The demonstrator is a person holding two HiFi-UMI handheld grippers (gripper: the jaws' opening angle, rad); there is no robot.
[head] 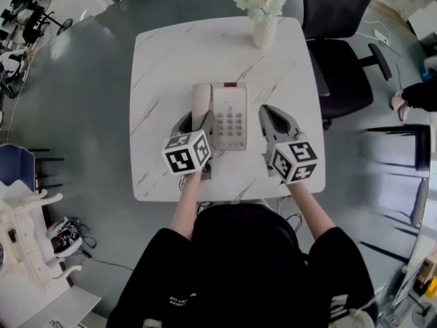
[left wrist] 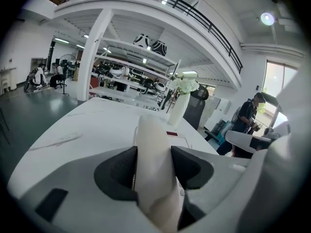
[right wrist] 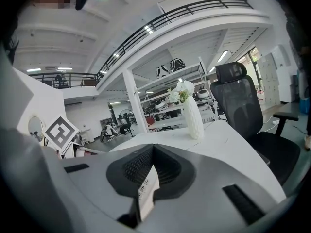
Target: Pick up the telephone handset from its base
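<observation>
A cream telephone base (head: 231,118) with a keypad sits mid-table. Its cream handset (head: 200,103) lies along the base's left side. My left gripper (head: 196,121) is shut on the handset's near part. In the left gripper view, both dark pads (left wrist: 119,171) press the sides of the handset (left wrist: 151,135), which runs away from the camera. Whether it stands clear of the cradle I cannot tell. My right gripper (head: 268,111) hovers just right of the base, jaws shut and empty; in the right gripper view its tips (right wrist: 152,152) meet, and a strip of keypad shows below them.
The phone rests on a white marble-look table (head: 164,60). A white vase of flowers (head: 263,16) stands at the far edge. A black office chair (head: 341,60) is at the table's right. Grey floor surrounds the table, with clutter at the left.
</observation>
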